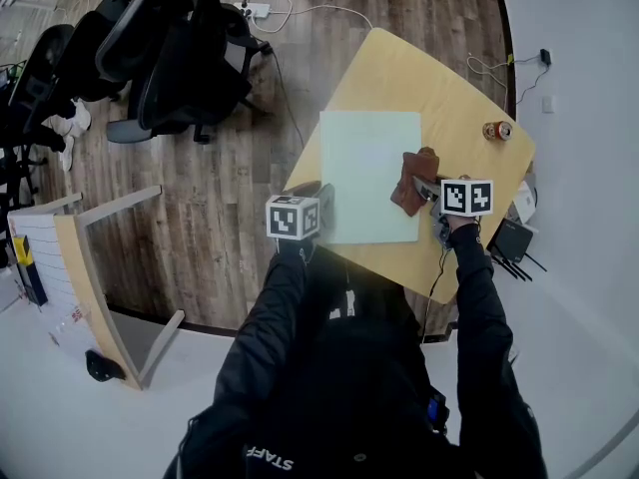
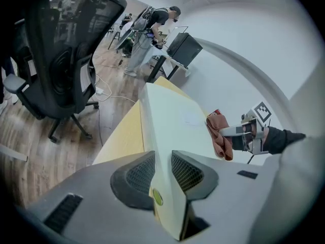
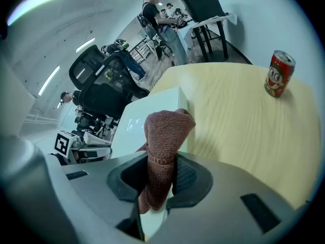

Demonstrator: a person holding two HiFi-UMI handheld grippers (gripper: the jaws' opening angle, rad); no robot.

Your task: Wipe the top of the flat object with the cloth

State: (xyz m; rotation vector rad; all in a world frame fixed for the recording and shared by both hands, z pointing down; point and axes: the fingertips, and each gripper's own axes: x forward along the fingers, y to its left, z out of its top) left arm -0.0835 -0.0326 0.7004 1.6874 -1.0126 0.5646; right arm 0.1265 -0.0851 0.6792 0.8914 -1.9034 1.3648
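A pale green flat board (image 1: 369, 173) lies on the wooden table (image 1: 449, 98). My left gripper (image 1: 323, 206) is at the board's near left corner. In the left gripper view its pads (image 2: 189, 173) press on the board's edge (image 2: 172, 121). My right gripper (image 1: 426, 190) is shut on a brown cloth (image 1: 411, 180) that rests at the board's right edge. In the right gripper view the cloth (image 3: 165, 131) stands bunched up out of the jaws, with the board (image 3: 147, 116) just behind it. The left gripper view shows the cloth (image 2: 219, 133) hanging at the board's far side.
A red drink can (image 1: 497, 130) stands on the table's far right, also seen as the can (image 3: 278, 74). Black office chairs (image 1: 190, 48) crowd the floor at the left. A black box (image 1: 511, 239) sits off the table's right edge. A wooden frame (image 1: 90, 267) lies on the floor.
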